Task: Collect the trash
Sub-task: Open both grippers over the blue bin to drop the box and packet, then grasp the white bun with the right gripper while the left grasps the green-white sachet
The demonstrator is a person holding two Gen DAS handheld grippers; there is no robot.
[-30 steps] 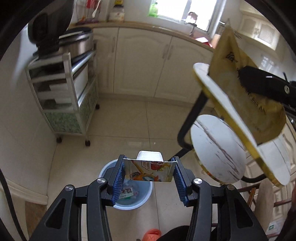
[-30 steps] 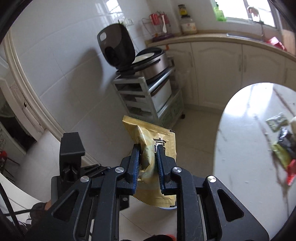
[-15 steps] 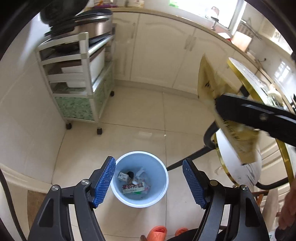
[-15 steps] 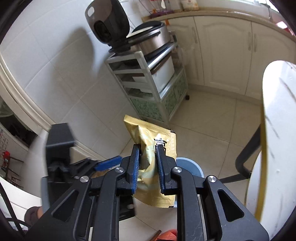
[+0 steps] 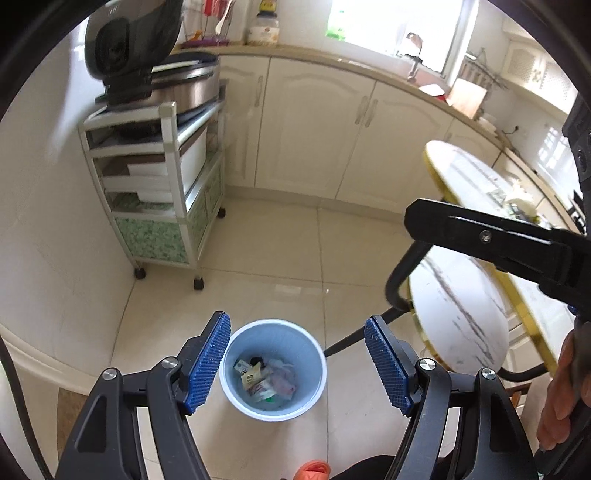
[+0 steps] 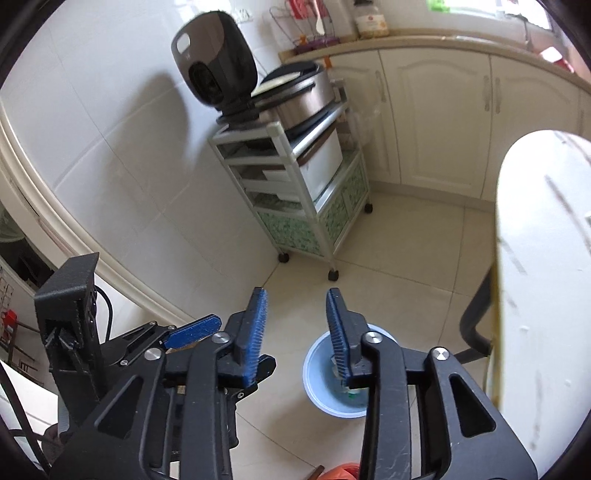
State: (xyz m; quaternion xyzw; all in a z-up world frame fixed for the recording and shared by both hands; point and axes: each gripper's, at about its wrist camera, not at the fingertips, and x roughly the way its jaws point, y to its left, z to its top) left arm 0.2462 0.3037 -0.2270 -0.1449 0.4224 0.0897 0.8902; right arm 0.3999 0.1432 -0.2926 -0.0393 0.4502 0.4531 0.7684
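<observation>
Bin below, right fingers now empty.

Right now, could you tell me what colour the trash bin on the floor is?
Light blue trash bin, clearest in the left wrist view.

A home kitchen, seen from above its tiled floor. Cream cabinet doors run under a beige countertop that carries a jar and a dish rack below a bright window. Against the white-tiled wall stands a wheeled storage cart — on top of it, a rice cooker with its lid raised. A round marble-look table with a gold rim stands nearby, and a pale blue waste bin holds wrappers.
</observation>
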